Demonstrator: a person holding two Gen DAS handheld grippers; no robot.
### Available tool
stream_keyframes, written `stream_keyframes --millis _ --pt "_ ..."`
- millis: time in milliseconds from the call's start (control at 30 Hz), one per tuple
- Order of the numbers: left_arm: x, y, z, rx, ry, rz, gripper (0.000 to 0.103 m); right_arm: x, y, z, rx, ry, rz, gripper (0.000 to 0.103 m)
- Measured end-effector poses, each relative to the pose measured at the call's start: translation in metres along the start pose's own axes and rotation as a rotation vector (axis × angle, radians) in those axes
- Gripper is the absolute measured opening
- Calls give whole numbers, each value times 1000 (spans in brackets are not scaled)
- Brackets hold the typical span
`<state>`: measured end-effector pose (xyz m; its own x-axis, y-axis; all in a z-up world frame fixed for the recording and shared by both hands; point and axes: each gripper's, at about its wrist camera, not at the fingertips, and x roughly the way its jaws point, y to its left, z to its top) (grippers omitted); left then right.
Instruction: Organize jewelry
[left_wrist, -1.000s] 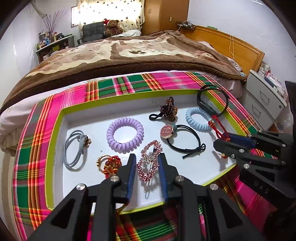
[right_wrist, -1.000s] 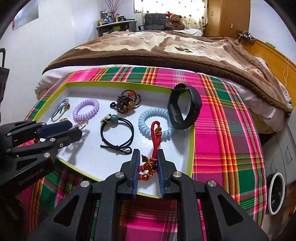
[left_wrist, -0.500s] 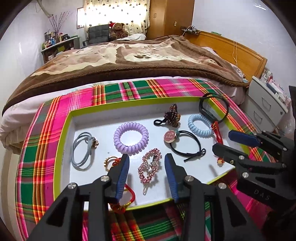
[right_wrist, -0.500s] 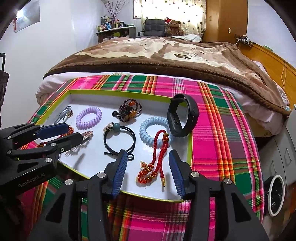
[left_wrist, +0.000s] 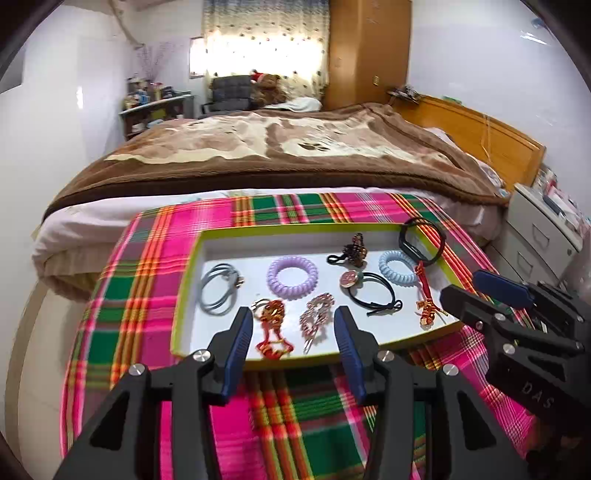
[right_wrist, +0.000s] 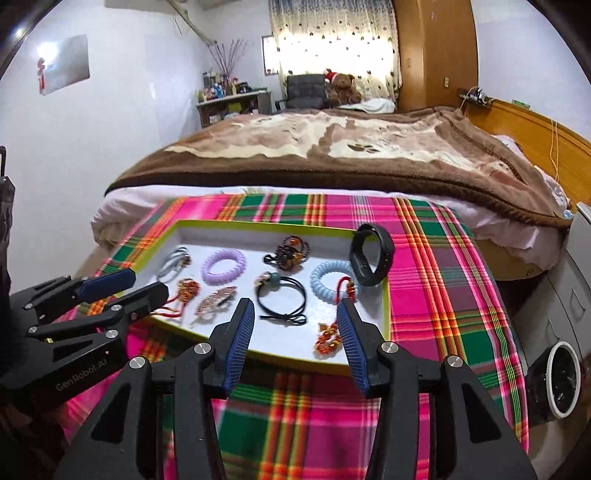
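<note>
Left wrist view: my left claw (left_wrist: 291, 332) is opening, empty, above the hair clip (left_wrist: 317, 320), whose long axis runs toward me; my right claw (right_wrist: 295, 325), open, partly hides the red cord (right_wrist: 334, 325).

"GenRobot.AI" on the left tongs (right_wrist: 107, 286) — "DAS" on the right tongs (left_wrist: 476, 286).

Cut off, covered and blurred

In the right wrist view the right finger (right_wrist: 351, 341) covers part of the red tassel (right_wrist: 327, 338), and the left gripper (right_wrist: 122, 286) overlaps the tray (right_wrist: 280, 224) corner. Both grippers' bodies run off the bottom edge. The shelf clutter (right_wrist: 221, 85) is too small to tell.
</note>
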<state>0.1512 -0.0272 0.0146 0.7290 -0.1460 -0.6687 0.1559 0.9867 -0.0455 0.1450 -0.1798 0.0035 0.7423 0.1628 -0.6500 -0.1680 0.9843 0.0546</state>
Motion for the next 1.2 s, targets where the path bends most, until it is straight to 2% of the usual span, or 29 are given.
stream_keyframes --millis 133,433,600,733,900,1200 --pt "-13 1 -6 -7 -34 62 48 -12 12 -4 -24 -32 -31 47" --pt "-23 1 -11 -18 -61 116 48 -21 19 -9 4 -43 -27 47" --pt "-23 -1 -16 -28 -44 85 48 -23 20 -9 12 -48 -27 47" --pt "-24 -2 -18 -29 -46 117 48 -24 20 -10 14 -46 -23 47" --pt "-26 0 -21 -60 -35 76 48 -25 21 -14 24 -44 -15 47" --pt "-28 0 -24 -61 -42 89 48 -26 23 -17 25 -57 -20 47"
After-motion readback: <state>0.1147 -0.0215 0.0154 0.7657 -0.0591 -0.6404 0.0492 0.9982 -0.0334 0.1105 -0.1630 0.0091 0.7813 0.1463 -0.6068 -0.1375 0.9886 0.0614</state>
